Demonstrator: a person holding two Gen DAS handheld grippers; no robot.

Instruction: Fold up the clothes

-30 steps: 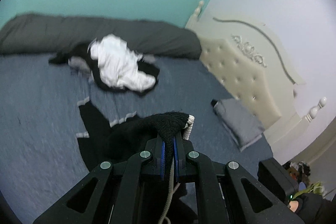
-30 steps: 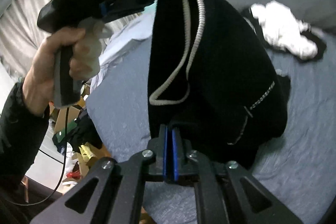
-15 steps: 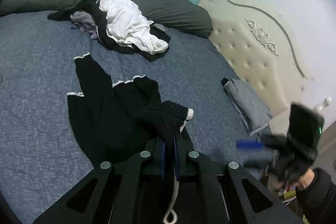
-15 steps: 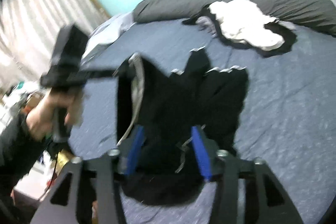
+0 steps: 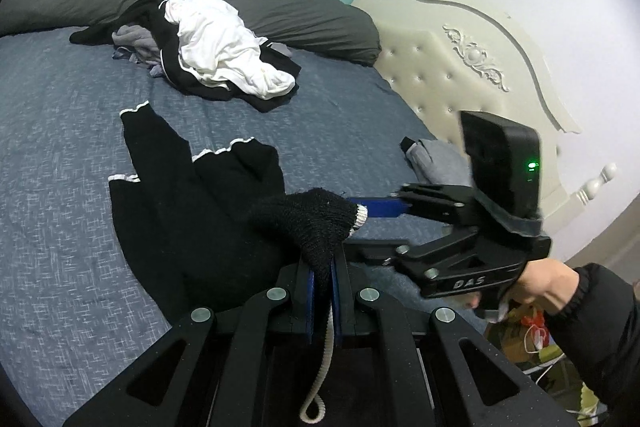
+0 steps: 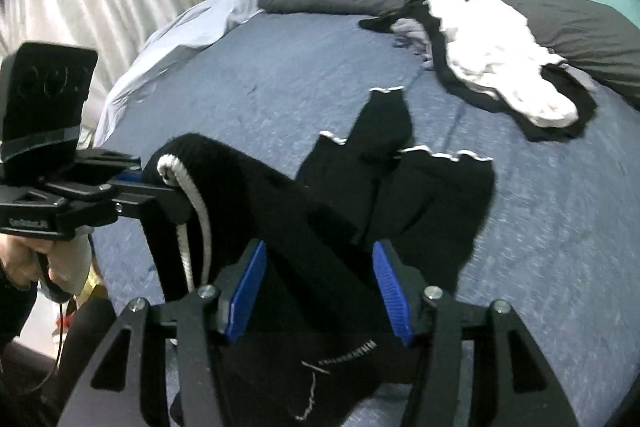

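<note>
Clearly folding had hardly begun: the black sweater [image 5: 192, 211] lay rumpled on the bed [image 5: 60, 155], other clothes [image 5: 216, 43] still piled. Left tongs [image 5: 322, 269] pinched its hem tightly; right tongs [image 6: 320, 283] were opening, sweater between them unpressed.

A black knitted garment [image 5: 192, 219] with white scalloped trim at its cuffs and hem is spread loosely over the blue-grey bedcover, its sleeves pointed toward the far side of the bed, while one white-edged corner with a white cord hanging from it is lifted clear of the rest. Farther back, near the dark grey bolster, a crumpled pile of clothes [image 5: 208, 47] is seen, with a white piece heaped on top of black and grey ones. A small grey folded item [image 5: 436, 163] is laid near the headboard.
</note>
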